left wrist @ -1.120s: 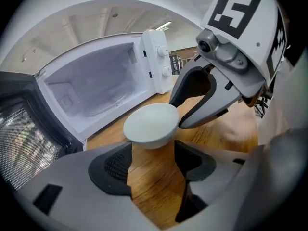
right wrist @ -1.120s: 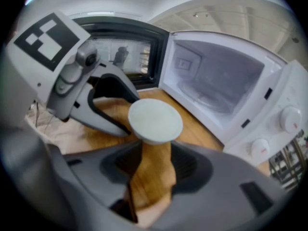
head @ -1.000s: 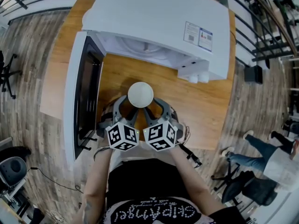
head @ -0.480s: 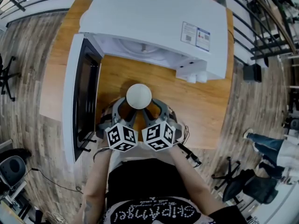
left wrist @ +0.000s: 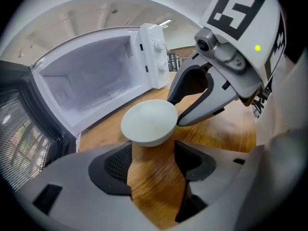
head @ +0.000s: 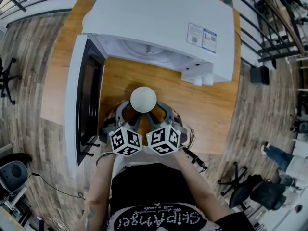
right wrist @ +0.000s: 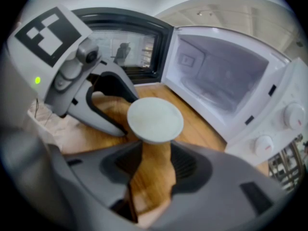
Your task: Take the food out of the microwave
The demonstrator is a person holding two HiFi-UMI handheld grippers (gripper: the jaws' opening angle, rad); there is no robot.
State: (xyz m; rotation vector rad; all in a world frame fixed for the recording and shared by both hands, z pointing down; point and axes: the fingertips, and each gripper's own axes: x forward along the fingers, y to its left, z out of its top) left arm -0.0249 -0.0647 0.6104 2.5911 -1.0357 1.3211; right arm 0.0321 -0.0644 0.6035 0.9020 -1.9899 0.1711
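Note white bowl [head: 143,99], drawn slightly back from open microwave [head: 159,18] since a second ago and now steady above worktop [head: 211,105], braced between tips of left gripper [left wrist: 151,148] and right gripper [right wrist: 151,150], both sets of fingers [left wrist: 113,165] spread and clamping nothing; treat removal as essentially complete.

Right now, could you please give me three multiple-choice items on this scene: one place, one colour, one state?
1. Where is the bowl? A) over the wooden table, in front of the microwave B) on the floor C) on a chair
2. What colour is the bowl? A) red B) black C) white
3. How is the microwave's door? A) shut B) swung open C) removed

1 A: wood shows beneath it, outside the cavity.
2 C: it is white in every view.
3 B: it stands out sideways, cavity exposed.
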